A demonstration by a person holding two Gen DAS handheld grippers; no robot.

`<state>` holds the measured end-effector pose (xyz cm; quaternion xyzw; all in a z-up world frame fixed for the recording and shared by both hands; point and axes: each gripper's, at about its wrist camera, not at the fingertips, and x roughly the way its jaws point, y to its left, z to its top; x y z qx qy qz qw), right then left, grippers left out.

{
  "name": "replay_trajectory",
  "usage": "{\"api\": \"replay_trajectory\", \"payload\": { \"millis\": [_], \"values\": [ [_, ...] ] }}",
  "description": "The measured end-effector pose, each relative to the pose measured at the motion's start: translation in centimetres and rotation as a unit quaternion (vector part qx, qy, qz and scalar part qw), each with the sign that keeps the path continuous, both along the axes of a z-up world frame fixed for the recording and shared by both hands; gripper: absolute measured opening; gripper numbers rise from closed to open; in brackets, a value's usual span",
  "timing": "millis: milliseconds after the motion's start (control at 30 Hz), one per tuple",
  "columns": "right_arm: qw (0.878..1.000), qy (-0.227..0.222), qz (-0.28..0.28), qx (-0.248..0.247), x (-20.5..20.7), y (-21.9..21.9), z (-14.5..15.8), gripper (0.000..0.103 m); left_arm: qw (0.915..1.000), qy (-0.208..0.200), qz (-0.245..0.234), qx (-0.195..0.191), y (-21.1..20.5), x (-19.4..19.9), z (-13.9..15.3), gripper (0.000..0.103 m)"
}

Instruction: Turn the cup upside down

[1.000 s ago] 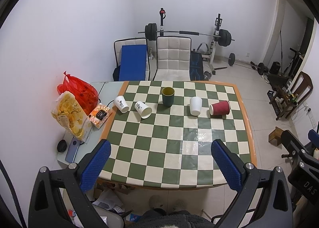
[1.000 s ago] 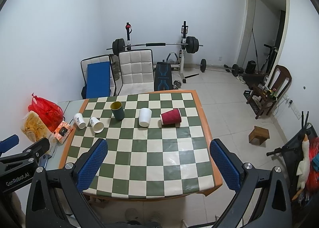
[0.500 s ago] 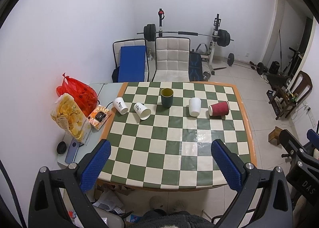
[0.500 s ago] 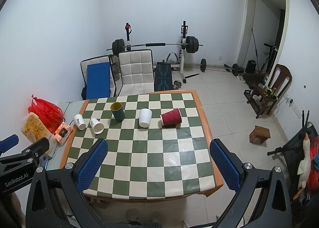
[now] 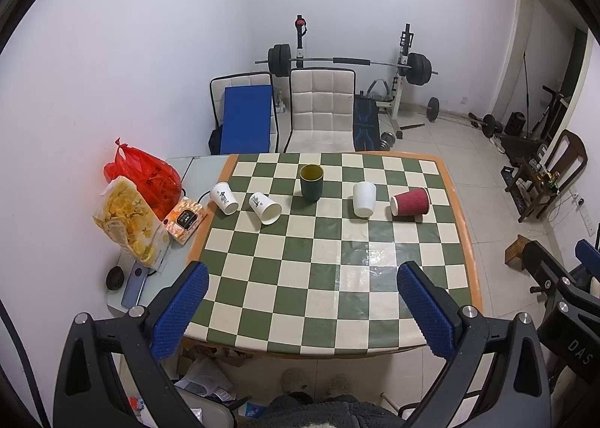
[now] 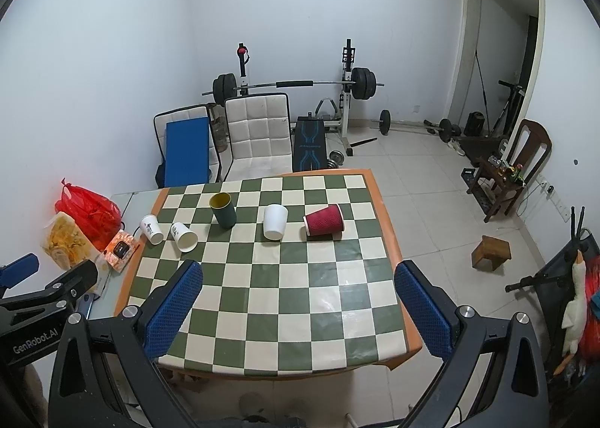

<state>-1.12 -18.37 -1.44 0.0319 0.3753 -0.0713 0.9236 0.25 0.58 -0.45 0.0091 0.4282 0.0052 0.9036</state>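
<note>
Several cups stand in a row at the far side of the checkered table (image 5: 330, 278) (image 6: 285, 300). A dark green cup (image 5: 311, 182) (image 6: 223, 210) stands upright. A white cup (image 5: 363, 199) (image 6: 275, 221) stands to its right. A red ribbed cup (image 5: 409, 201) (image 6: 324, 220) lies on its side. Two printed white paper cups (image 5: 224, 197) (image 5: 265, 207) (image 6: 151, 228) (image 6: 184, 236) lie tipped at the left. My left gripper (image 5: 300, 310) and right gripper (image 6: 296, 306) are both open and empty, held above the table's near edge, far from the cups.
A red bag (image 5: 144, 177), a snack bag (image 5: 129, 220), a small box (image 5: 183, 220) and a phone (image 5: 133, 285) lie on a grey side table left of the checkered table. Chairs (image 5: 322, 109) and a barbell rack (image 5: 348, 62) stand behind.
Both views have drifted slightly back and up from the table. The cups have not moved and both grippers stay open.
</note>
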Motion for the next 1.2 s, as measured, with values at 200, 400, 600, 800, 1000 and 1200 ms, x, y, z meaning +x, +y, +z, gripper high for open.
{"api": "replay_trajectory", "payload": {
  "millis": [200, 400, 600, 800, 1000, 1200],
  "values": [
    [1.000, 0.008, 0.000, 0.006, 0.7, -1.1, -0.9, 0.103, 0.9999, 0.007, 0.011, 0.007, -1.7, 1.4, -0.8, 0.103],
    [0.999, 0.041, -0.004, 0.014, 3.4, -3.4, -4.7, 0.103, 0.9991, 0.028, 0.020, 0.025, -3.5, 4.4, -4.3, 0.103],
    [0.997, 0.073, -0.014, 0.003, 6.6, -5.6, -9.3, 0.103, 0.9982, 0.043, 0.019, 0.038, -4.7, 7.8, -7.4, 0.103],
    [0.993, 0.108, -0.037, 0.009, 10.7, -7.5, -13.7, 0.103, 0.9968, 0.071, 0.007, 0.037, -5.3, 12.7, -10.6, 0.103],
    [0.988, 0.138, -0.073, 0.002, 15.9, -8.1, -17.8, 0.103, 0.9941, 0.101, -0.020, 0.034, -5.7, 18.6, -14.1, 0.103],
    [0.977, 0.183, -0.106, 0.008, 21.6, -8.2, -22.8, 0.103, 0.9895, 0.132, -0.042, 0.041, -6.2, 24.4, -17.7, 0.103]
  ]
}}
